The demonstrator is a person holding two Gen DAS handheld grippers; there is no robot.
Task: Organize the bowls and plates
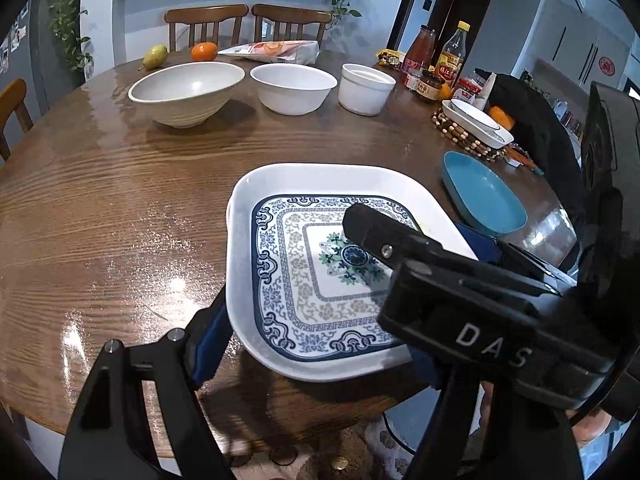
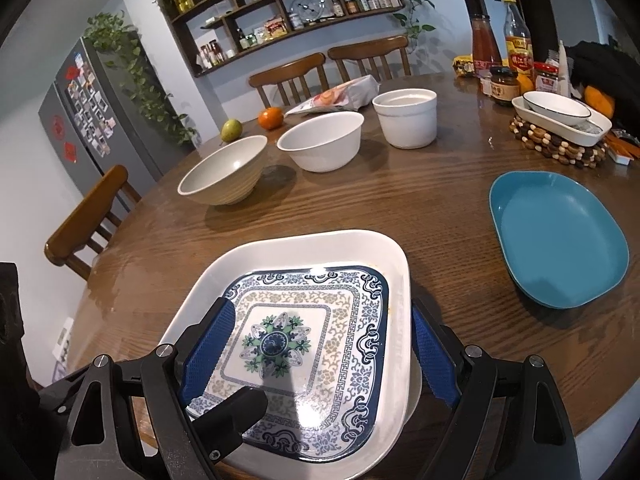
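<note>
A square white plate with a blue floral pattern (image 1: 280, 264) (image 2: 320, 320) lies at the near edge of the wooden table (image 2: 440, 208), with its front part past the edge. My left gripper (image 1: 320, 332) stands open. Its left pad (image 1: 208, 340) is just outside the plate's left rim, and its right finger is mostly hidden. My right gripper (image 2: 320, 320) is open too, with one pad (image 2: 208, 352) over the plate's inside and the other (image 2: 434, 360) outside the right rim. Neither pair of pads presses on the plate. Farther back stand a beige bowl (image 2: 224, 176), a white bowl (image 2: 322, 140) and a straight-walled white bowl (image 2: 406, 118).
A blue oval dish (image 2: 560, 240) sits right of the plate. Two white dishes (image 2: 560, 116) rest on a beaded trivet at the right. Sauce bottles and jars (image 2: 516, 52) stand behind it. A pear, an orange and a snack bag lie at the far side. Chairs ring the table.
</note>
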